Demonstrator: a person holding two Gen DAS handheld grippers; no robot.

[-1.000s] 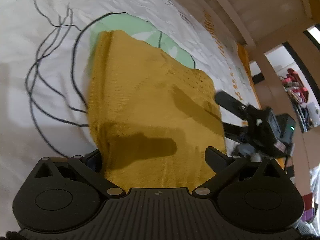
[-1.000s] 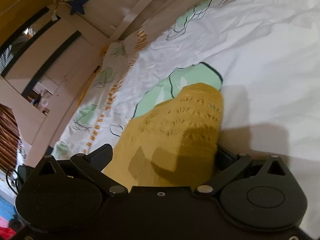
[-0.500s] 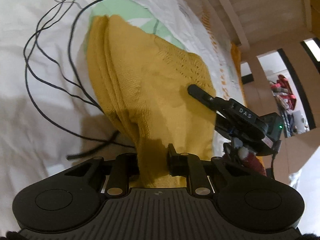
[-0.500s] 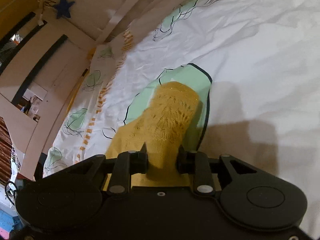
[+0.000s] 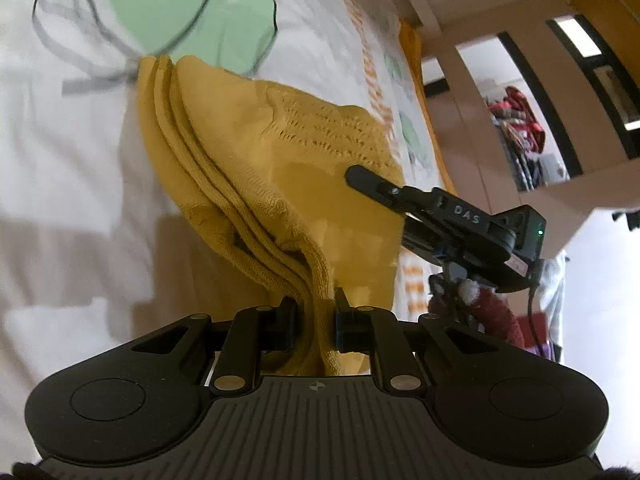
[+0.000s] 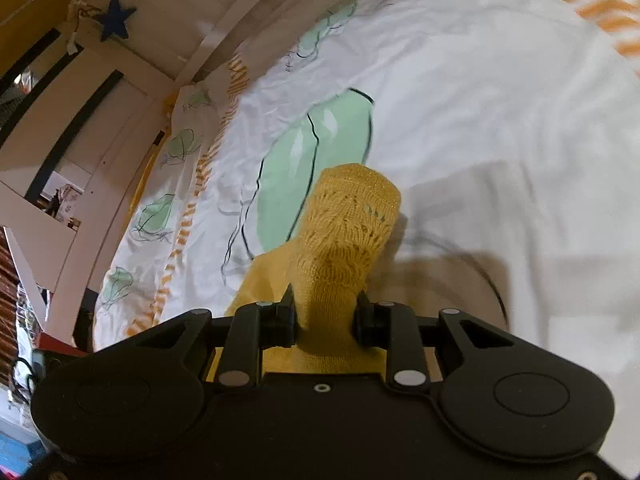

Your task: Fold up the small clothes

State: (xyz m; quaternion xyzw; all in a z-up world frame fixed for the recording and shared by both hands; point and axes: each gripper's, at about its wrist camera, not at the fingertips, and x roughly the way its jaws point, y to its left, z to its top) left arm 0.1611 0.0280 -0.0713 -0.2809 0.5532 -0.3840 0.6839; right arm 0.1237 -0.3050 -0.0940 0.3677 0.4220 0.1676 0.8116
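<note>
A mustard-yellow knitted garment (image 5: 280,168) with an openwork pattern is lifted off the white printed bed sheet (image 5: 60,160). My left gripper (image 5: 316,316) is shut on its ribbed edge, which bunches between the jaws. My right gripper (image 6: 324,314) is shut on another bunched part of the same garment (image 6: 348,224). The right gripper also shows in the left wrist view (image 5: 440,220), to the right, its finger lying against the cloth. The garment hangs between both grippers, its far end near the sheet.
The sheet (image 6: 480,120) has green leaf prints and orange stripes. A pale wooden bed frame (image 6: 132,92) runs along the far side, with a blue star (image 6: 116,20) hung on it. A room with clothes (image 5: 520,120) shows beyond the posts.
Both grippers went from open around the flat garment to shut on its near edge. They then lifted it, so the cloth has bunched up and risen off the sheet.
</note>
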